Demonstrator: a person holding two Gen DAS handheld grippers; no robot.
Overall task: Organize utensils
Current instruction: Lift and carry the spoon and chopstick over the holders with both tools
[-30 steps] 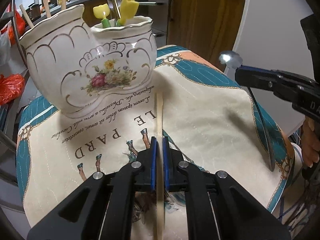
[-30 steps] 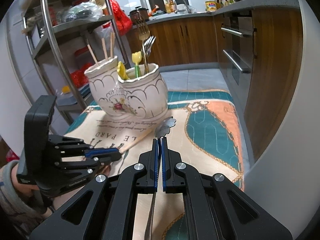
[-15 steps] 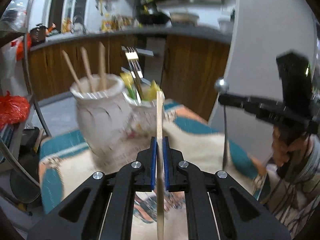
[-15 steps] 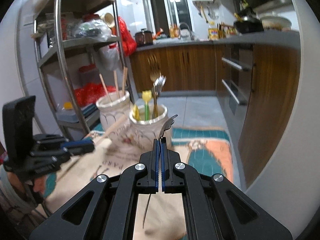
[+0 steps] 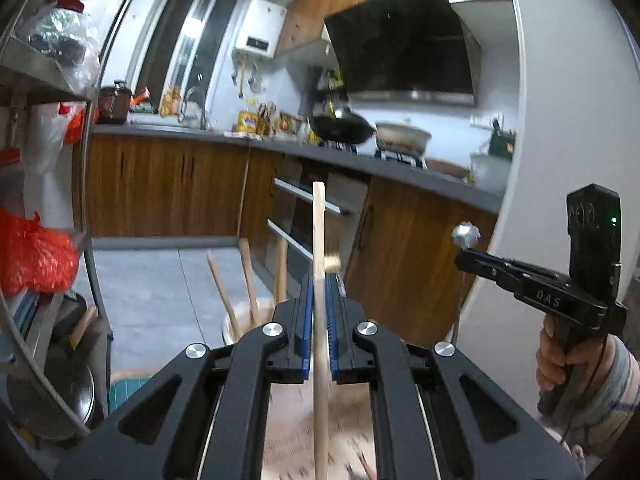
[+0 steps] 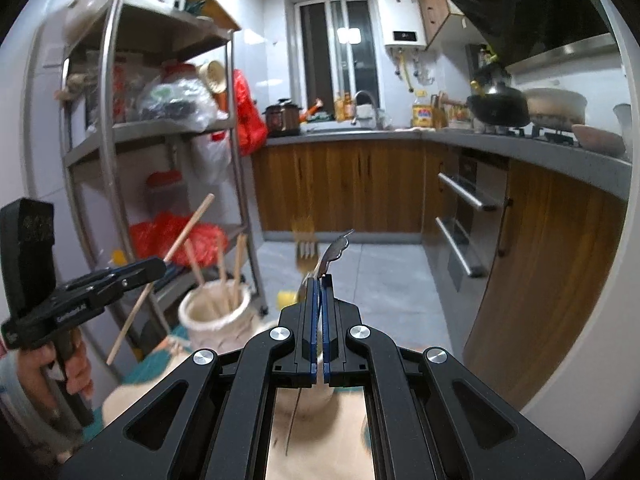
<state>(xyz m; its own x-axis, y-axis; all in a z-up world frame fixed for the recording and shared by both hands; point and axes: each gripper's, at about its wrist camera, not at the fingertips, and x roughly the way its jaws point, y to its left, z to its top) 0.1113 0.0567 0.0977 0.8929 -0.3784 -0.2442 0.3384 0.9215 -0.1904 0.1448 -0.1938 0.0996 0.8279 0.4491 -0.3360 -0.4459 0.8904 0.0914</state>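
a wooden chopstick (image 5: 320, 240) is clamped upright between the left gripper's (image 5: 319, 312) closed fingers, above the white ceramic holder (image 6: 216, 316) of chopsticks. a metal spoon (image 6: 334, 250) is pinched in the right gripper's (image 6: 320, 316) closed fingers, near the holder's forks (image 6: 306, 246).
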